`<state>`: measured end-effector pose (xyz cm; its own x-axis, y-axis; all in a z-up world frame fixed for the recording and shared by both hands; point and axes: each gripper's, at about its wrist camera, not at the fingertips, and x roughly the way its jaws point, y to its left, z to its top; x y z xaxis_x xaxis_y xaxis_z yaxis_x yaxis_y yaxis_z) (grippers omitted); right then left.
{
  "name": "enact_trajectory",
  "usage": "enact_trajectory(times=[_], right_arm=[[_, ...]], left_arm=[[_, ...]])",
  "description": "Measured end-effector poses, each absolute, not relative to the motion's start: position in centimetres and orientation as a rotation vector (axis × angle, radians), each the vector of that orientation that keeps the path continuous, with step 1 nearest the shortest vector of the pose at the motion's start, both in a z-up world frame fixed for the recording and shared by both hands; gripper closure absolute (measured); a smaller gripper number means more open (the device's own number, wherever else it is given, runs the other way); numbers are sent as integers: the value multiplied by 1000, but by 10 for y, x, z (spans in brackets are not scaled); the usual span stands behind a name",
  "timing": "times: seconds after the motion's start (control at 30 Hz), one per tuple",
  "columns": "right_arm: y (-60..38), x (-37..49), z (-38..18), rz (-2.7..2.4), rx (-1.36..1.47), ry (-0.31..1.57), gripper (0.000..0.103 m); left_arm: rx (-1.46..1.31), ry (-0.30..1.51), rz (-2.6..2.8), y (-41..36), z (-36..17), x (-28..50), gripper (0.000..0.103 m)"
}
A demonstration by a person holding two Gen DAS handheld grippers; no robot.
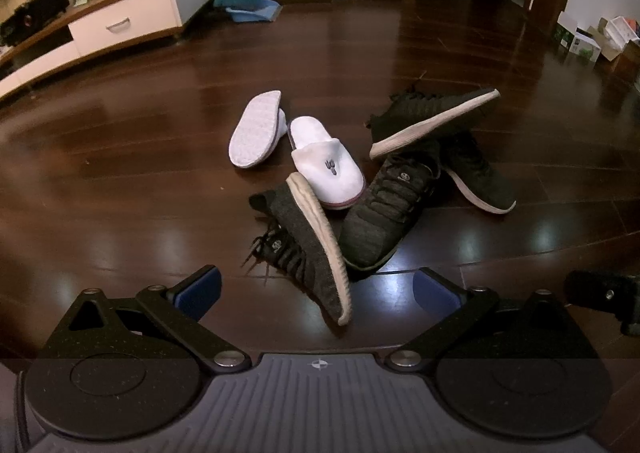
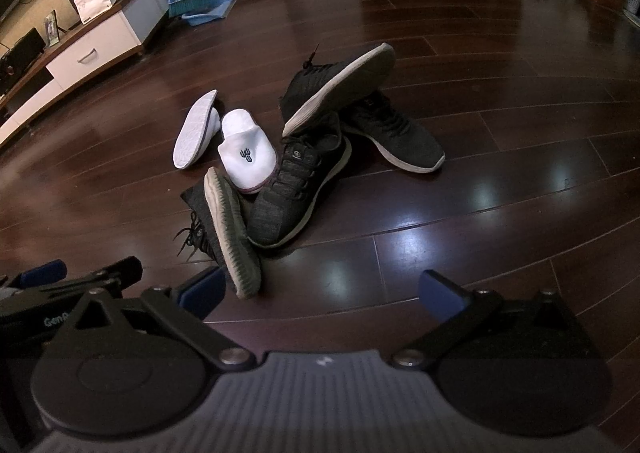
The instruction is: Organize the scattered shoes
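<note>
On the dark wood floor [image 1: 120, 173]: heap of four dark sneakers, two white slippers | left gripper [image 1: 316, 289], right gripper [image 2: 320, 293] fingers wide, empty | risk: tilted sneaker [image 1: 312, 249] leans on upright sneaker [image 1: 384, 209]; pulling either may topple both.

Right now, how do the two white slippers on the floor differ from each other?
The left slipper is flipped so that its textured sole faces up, while the right slipper sits upright and shows its toe cover with a small dark embroidered logo. The left slipper lies at the pile's edge; the right slipper's toe is tucked behind the sole of a grey sneaker lying on its side. Both are white, and they look like a pair.
</note>
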<state>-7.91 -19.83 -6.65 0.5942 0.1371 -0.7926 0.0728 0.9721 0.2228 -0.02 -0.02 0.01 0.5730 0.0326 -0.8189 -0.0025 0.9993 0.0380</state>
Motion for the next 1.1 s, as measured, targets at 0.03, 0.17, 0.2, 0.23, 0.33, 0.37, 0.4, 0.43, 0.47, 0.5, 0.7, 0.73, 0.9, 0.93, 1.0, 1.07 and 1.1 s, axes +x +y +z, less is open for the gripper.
enact_trajectory(times=[0.03, 0.17, 0.2, 0.23, 0.33, 0.37, 0.4, 0.43, 0.47, 0.5, 0.7, 0.73, 0.9, 0.93, 1.0, 1.07, 1.1], right_arm=[[-199, -79, -67, 38, 243, 937, 0], [-200, -79, -68, 40, 242, 937, 0], [-199, -79, -68, 40, 241, 938, 0], [-198, -79, -67, 40, 241, 938, 0], [-197, -79, -65, 40, 241, 939, 0], [-197, -78, -65, 40, 241, 939, 0], [-197, -78, -65, 40, 241, 940, 0], [-197, -78, -65, 40, 241, 940, 0], [-197, -78, -65, 40, 241, 941, 0], [-196, -78, -65, 40, 241, 941, 0], [-196, -79, -66, 38, 241, 942, 0], [-196, -80, -67, 38, 240, 943, 0], [-195, -80, -68, 36, 240, 943, 0], [-195, -80, -68, 37, 240, 943, 0], [-196, -80, -69, 38, 240, 943, 0], [-197, -79, -69, 38, 240, 943, 0], [-197, -79, -69, 38, 240, 943, 0]], left_arm=[[34, 960, 22, -1, 0, 0, 0], [29, 964, 15, -2, -1, 0, 0], [27, 965, 11, -2, -2, -1, 0], [23, 966, 6, -1, 1, -2, 0], [4, 971, -7, 9, 4, -2, 0], [6, 972, -4, 9, 3, -2, 0], [7, 972, 0, 9, 1, -1, 0], [9, 973, 4, 9, 0, 0, 0], [11, 974, 8, 9, -1, 1, 0], [12, 974, 12, 9, -2, 1, 0], [22, 967, 22, 1, -4, -1, 0], [21, 967, 23, 1, -5, -1, 0], [23, 970, 22, -1, -2, -1, 0], [22, 970, 23, -1, -3, -1, 0], [22, 971, 22, -1, -3, 0, 0], [22, 971, 23, -1, -3, 0, 0], [22, 971, 23, -1, -3, 0, 0]])
